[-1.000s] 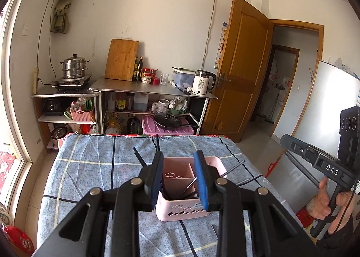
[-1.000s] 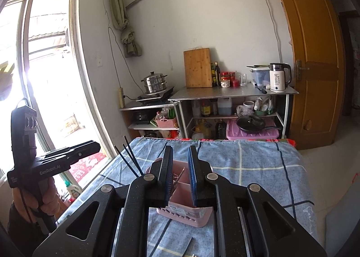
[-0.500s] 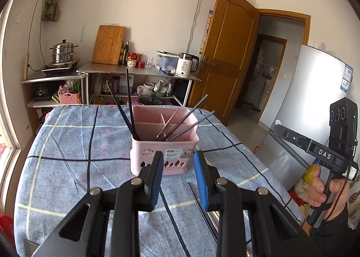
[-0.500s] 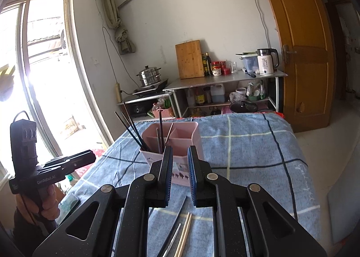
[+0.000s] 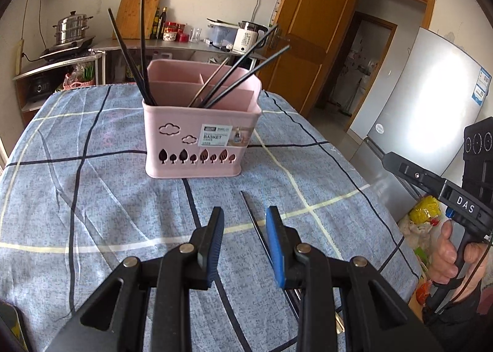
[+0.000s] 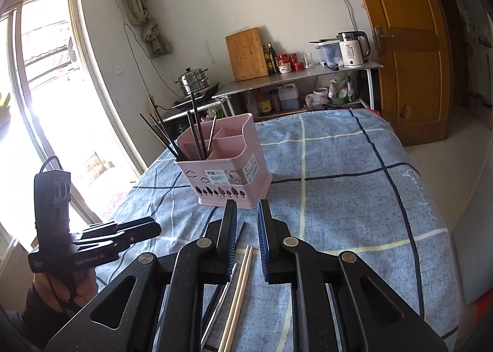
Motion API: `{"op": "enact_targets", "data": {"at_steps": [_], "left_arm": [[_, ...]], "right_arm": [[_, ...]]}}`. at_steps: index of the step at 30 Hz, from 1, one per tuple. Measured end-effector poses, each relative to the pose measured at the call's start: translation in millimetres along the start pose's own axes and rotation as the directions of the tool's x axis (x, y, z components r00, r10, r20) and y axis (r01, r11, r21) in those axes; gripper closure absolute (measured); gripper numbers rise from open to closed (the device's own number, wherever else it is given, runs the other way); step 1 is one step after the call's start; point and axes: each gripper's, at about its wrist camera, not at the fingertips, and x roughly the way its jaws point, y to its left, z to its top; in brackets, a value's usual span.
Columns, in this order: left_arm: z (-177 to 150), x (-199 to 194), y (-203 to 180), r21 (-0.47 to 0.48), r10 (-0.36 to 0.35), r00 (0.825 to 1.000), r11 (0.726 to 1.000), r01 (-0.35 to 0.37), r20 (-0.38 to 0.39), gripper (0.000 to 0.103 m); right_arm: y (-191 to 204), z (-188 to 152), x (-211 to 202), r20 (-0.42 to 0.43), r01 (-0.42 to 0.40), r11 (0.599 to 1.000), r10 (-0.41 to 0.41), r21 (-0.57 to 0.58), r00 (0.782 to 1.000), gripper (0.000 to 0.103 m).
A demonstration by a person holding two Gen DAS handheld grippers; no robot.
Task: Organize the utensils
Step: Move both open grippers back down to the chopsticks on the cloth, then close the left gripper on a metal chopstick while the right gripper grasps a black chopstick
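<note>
Room is showing white walls, a wooden door [image 6: 409,53] standing at the right, a bright window [image 6: 46,99] at the left, and a steel shelf [image 6: 295,78] along the far wall carrying a cutting board [image 6: 248,54] and kettle [image 6: 352,48].

Blue checked cloth [image 6: 339,185] is covering the table.

Pink basket [image 5: 200,130] is sitting upright mid-table, dark chopsticks [image 5: 246,71] leaning up and outward from its compartments.

Loose utensils are lying flat, long axes running toward the basket: a dark chopstick [image 5: 254,219], a pale wooden pair [image 6: 242,284], a metal piece [image 6: 222,299].

Left gripper [image 5: 243,241] is hovering over the dark chopstick, jaws apart, nothing clamped.

Right gripper [image 6: 246,228] is hanging above the wooden pair, jaws narrowly apart, gripping nothing.
</note>
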Motion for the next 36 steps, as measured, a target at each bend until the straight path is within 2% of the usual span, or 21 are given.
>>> {"op": "enact_targets", "data": {"at_steps": [8,19,24,26,31,36], "left_arm": [[-0.5,46.5,-8.0,-0.005,-0.011,0.995,1.0,0.011,-0.103,0.073],[3.8,100.8,-14.8,0.003,0.024,0.982,1.0,-0.024,-0.185,0.073],[4.1,123.6,-18.6,0.022,0.062,0.974,0.998,-0.059,-0.219,0.074],[3.1,126.6,-20.3,0.043,0.079,0.975,0.997,-0.072,-0.209,0.075],[0.5,129.9,-24.0,0.09,0.125,0.971,0.99,-0.108,-0.205,0.094],[-6.6,110.1,-10.8,0.11,0.114,0.971,0.99,-0.093,-0.208,0.094]], "right_arm": [[-7.2,-8.5,12.0,-0.037,-0.004,1.0,0.005,0.024,0.999,0.089],[-21.6,-17.1,25.3,-0.076,0.003,0.998,0.001,0.056,0.997,0.089],[-25.7,-19.3,30.2,-0.089,0.0,0.998,0.006,0.063,0.996,0.089],[-26.9,-19.8,31.3,-0.092,-0.001,0.998,0.007,0.064,0.996,0.089],[-28.8,-21.4,35.9,-0.102,-0.002,0.998,0.009,0.07,0.995,0.089],[-24.6,-24.4,40.4,-0.119,-0.011,0.998,0.018,0.063,0.993,0.089]]}}
